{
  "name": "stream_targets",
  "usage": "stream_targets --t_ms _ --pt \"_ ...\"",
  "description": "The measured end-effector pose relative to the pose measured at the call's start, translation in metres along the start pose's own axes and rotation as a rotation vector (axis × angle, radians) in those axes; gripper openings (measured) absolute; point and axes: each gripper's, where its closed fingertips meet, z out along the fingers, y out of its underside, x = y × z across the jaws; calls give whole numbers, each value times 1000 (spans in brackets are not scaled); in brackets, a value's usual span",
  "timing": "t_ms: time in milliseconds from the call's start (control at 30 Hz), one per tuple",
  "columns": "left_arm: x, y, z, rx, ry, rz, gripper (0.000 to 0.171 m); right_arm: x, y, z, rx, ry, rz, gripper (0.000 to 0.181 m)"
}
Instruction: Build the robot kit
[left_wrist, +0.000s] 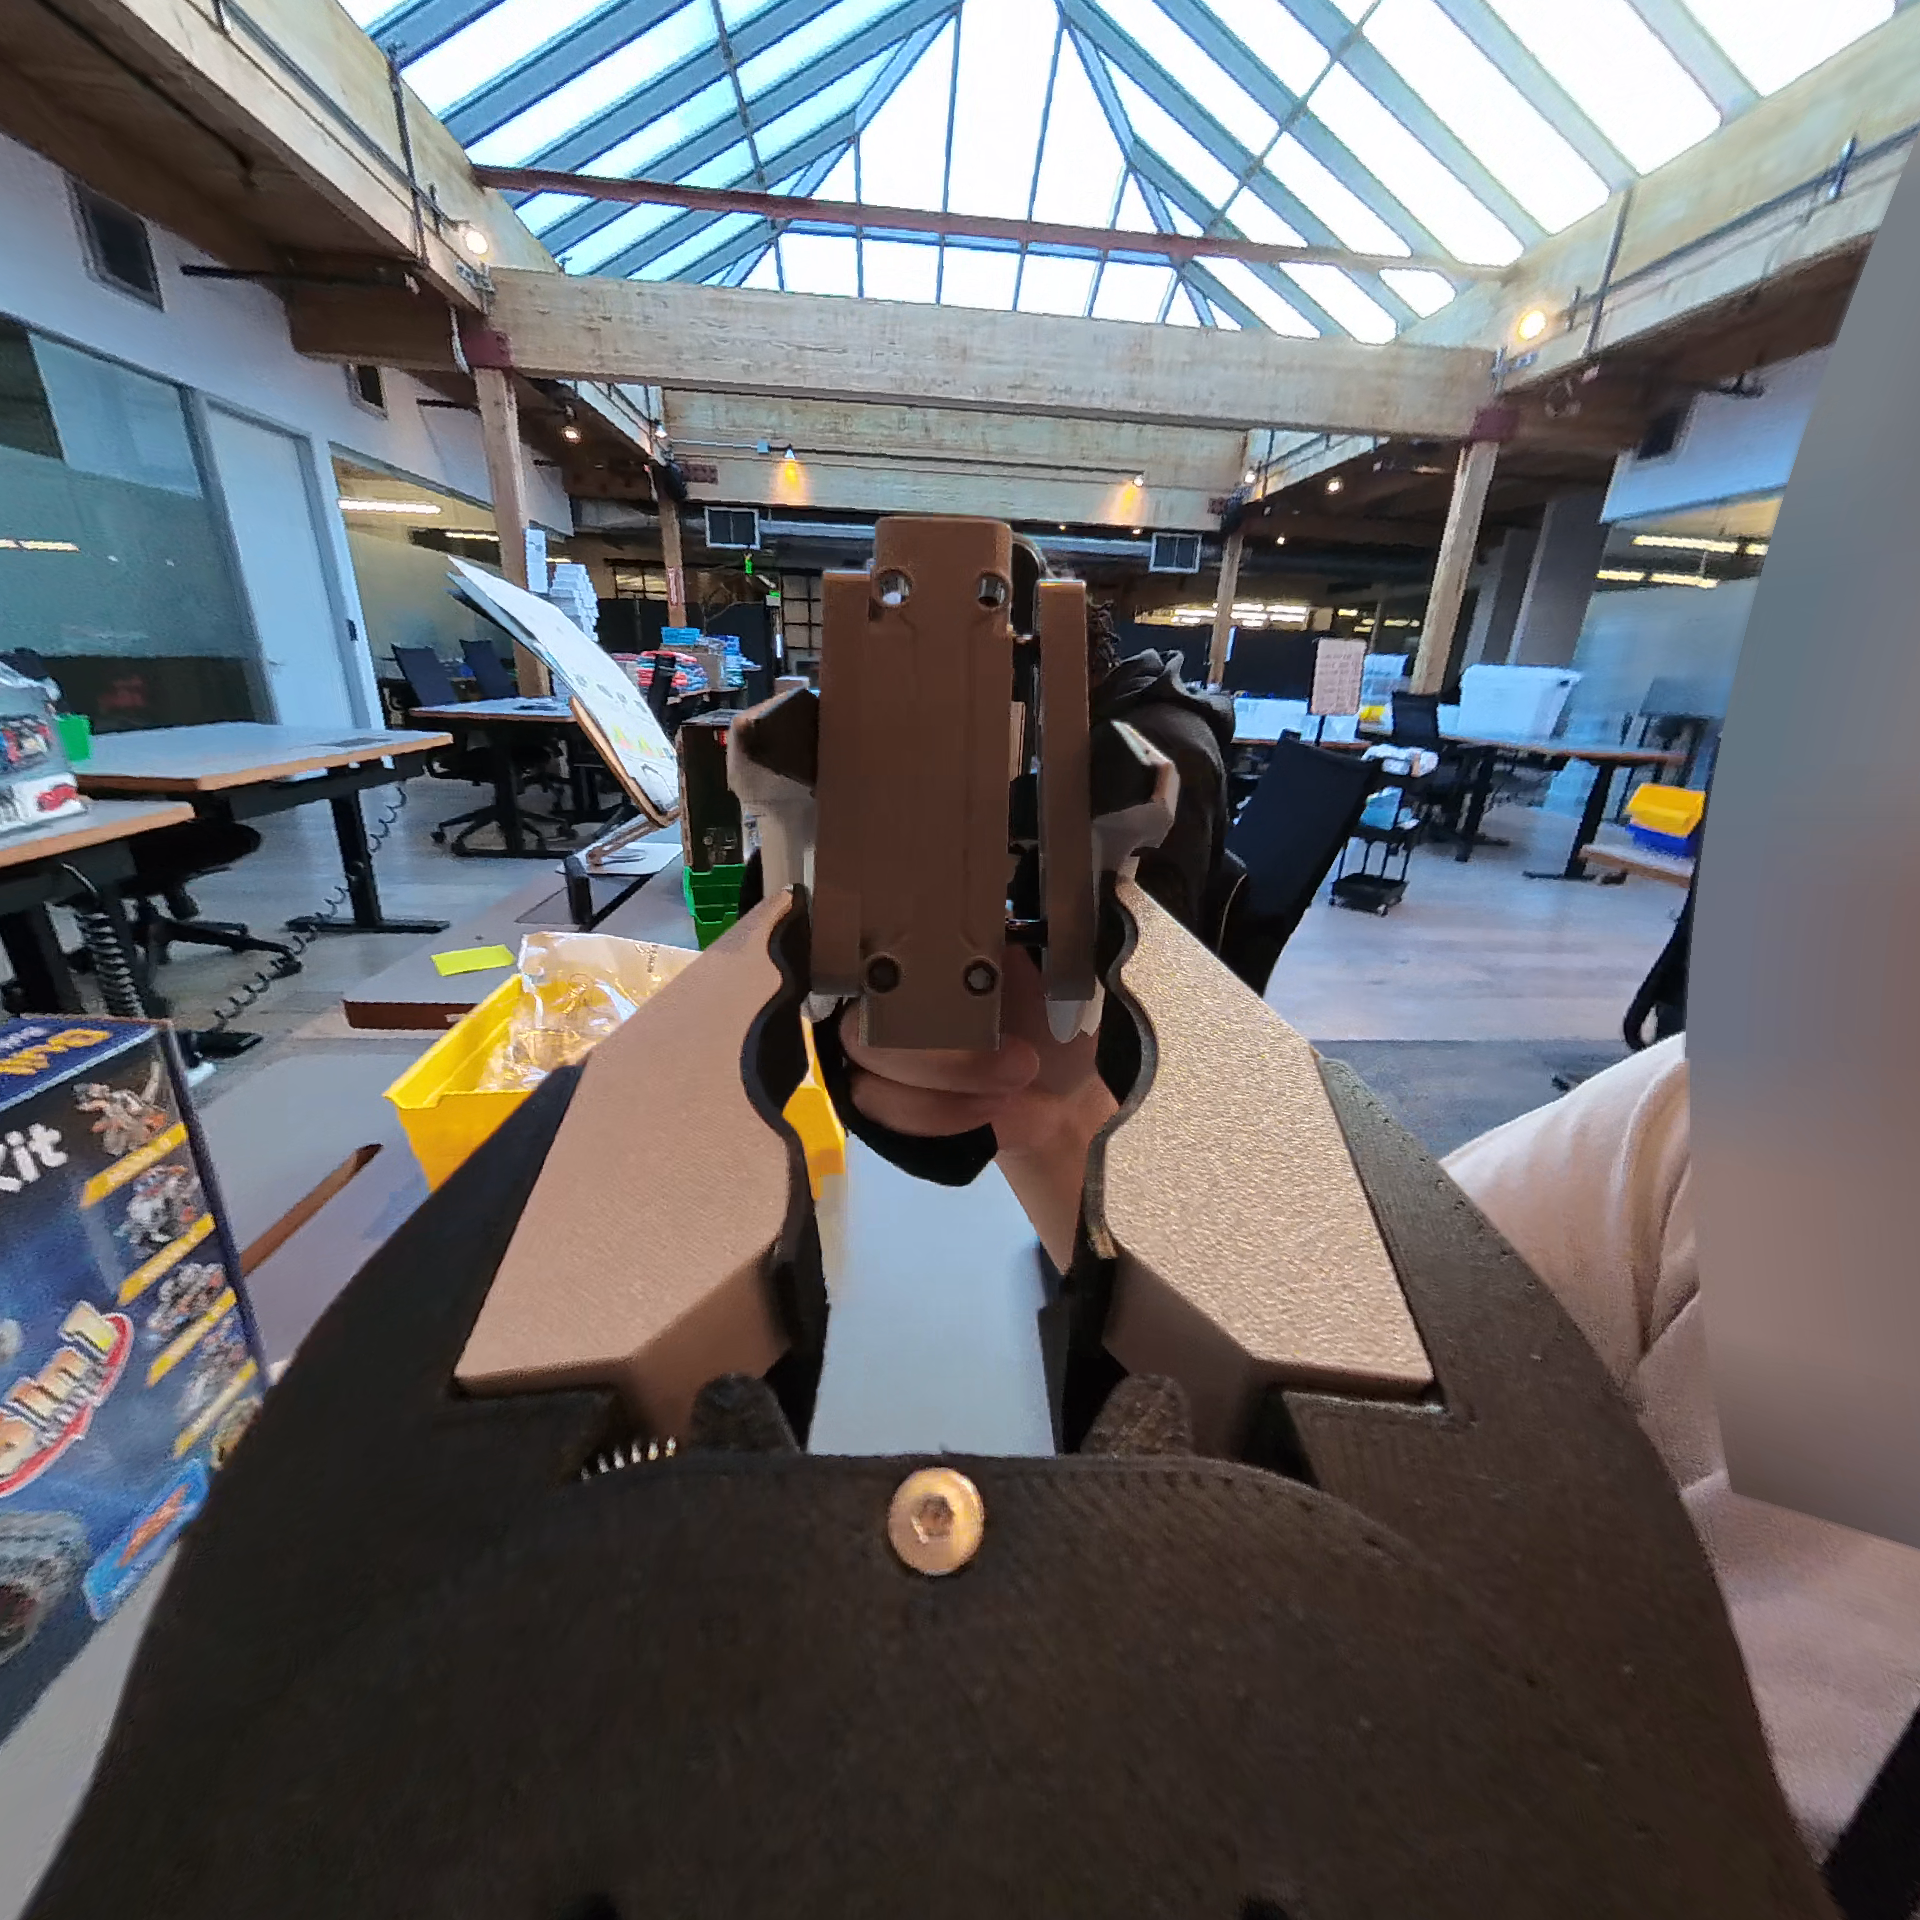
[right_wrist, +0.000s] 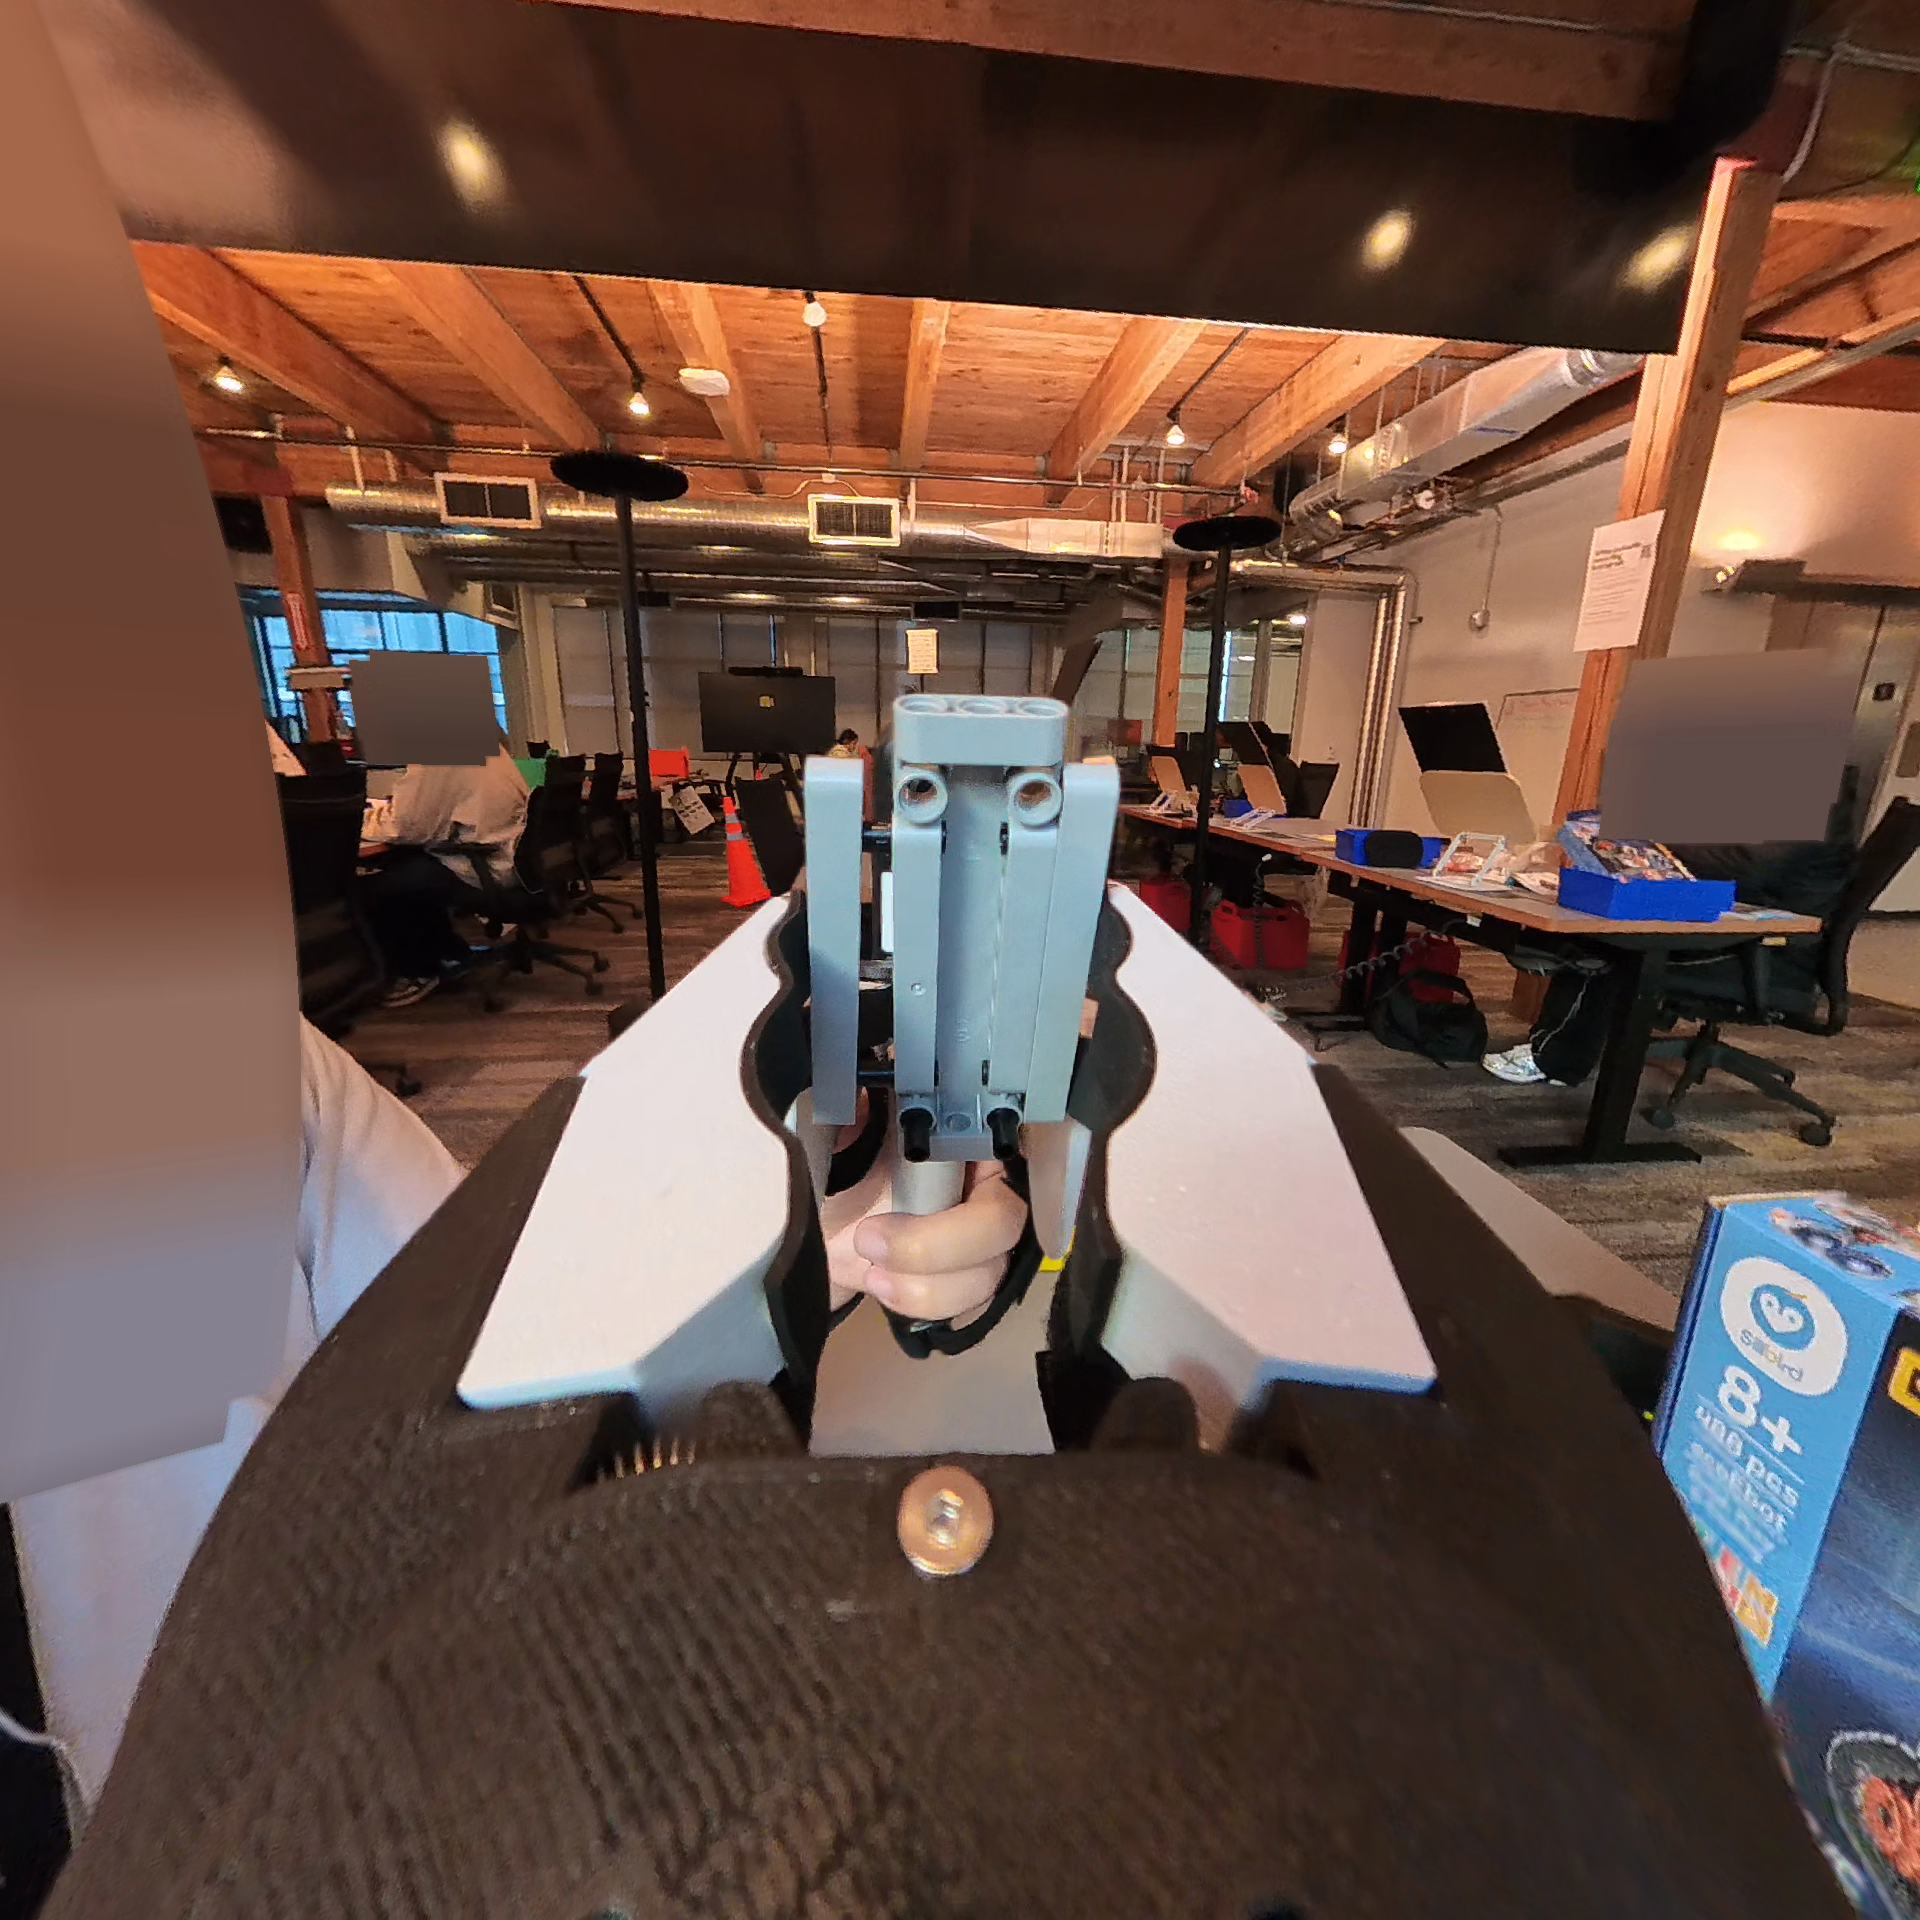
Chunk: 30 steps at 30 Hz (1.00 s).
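Closest to the lens, the left gripper (left_wrist: 951, 935) is clasping a grey plastic building-block assembly (left_wrist: 914, 790) of pinned beams, upright between its tan fingers. The right gripper (right_wrist: 951, 935) is facing it and appears to be clamping the same assembly (right_wrist: 977, 935) from the opposite side, so the piece is hanging in the air above the desk (left_wrist: 301, 1132). The person's right hand (left_wrist: 935, 1081) is showing just beyond. A yellow plastic bin (left_wrist: 457, 1101) is sitting on the desk's left part, beside a blue cardboard kit box (left_wrist: 94, 1299).
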Motion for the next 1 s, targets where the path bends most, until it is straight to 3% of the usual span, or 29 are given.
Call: stream_targets --t_ms 133,433,633,1000 --pt "4 1 -2 -31 -11 72 53 -3 0 1 9 -9 -12 53" --pt "13 -7 -3 24 113 -71 51 -9 -7 0 -9 21 -14 55" --pt "7 -3 -4 -4 56 -27 52 -1 -22 -12 43 74 49 48" --pt "15 3 5 -53 25 50 53 -12 -23 -18 19 11 -43 45"
